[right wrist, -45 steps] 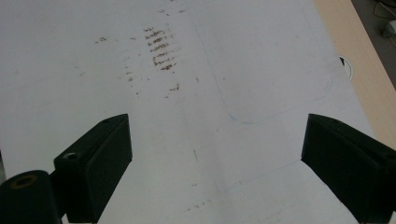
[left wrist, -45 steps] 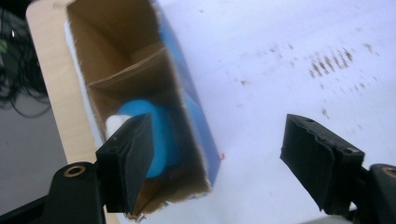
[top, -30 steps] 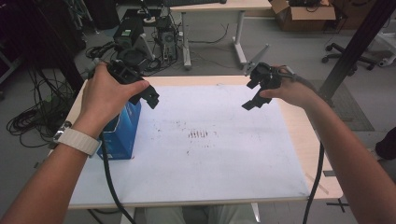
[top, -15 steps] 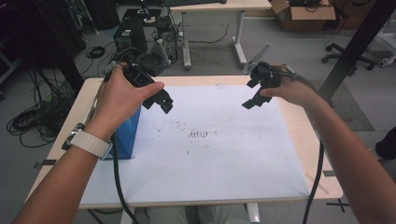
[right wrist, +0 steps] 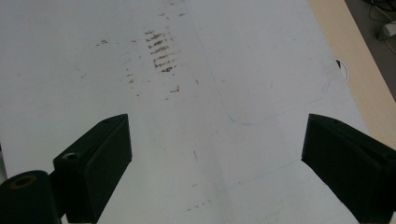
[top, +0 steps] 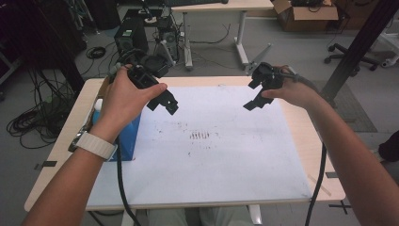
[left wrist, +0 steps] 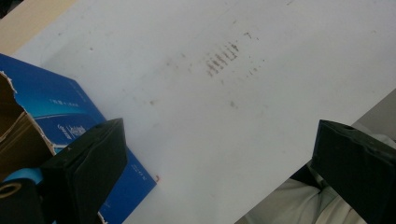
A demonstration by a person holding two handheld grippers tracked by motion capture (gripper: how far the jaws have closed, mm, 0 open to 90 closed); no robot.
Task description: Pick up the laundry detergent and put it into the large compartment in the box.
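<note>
My left gripper [top: 162,101] hovers over the left part of the white sheet [top: 211,160], just right of an open blue box [top: 128,136]. Its jaws have just been opening and stand wide apart with nothing between them [left wrist: 219,140]. The blue box [left wrist: 60,109] lies at the lower left of the left gripper view, its torn top showing brown card inside. My right gripper [top: 254,100] hangs above the sheet's far right part, open and empty [right wrist: 215,140]. Brown smudges [top: 200,135] mark the sheet's middle.
The sheet covers most of a light wooden table [top: 301,127]. Beyond the far edge stand computer towers [top: 131,35], a desk leg [top: 242,37], a cardboard box [top: 306,9] and a dark post [top: 357,47]. Cables [top: 33,122] lie on the floor at the left.
My left hand has shifted right, from above the blue box out over the sheet, and its jaws have spread. The right hand has stayed where it was.
</note>
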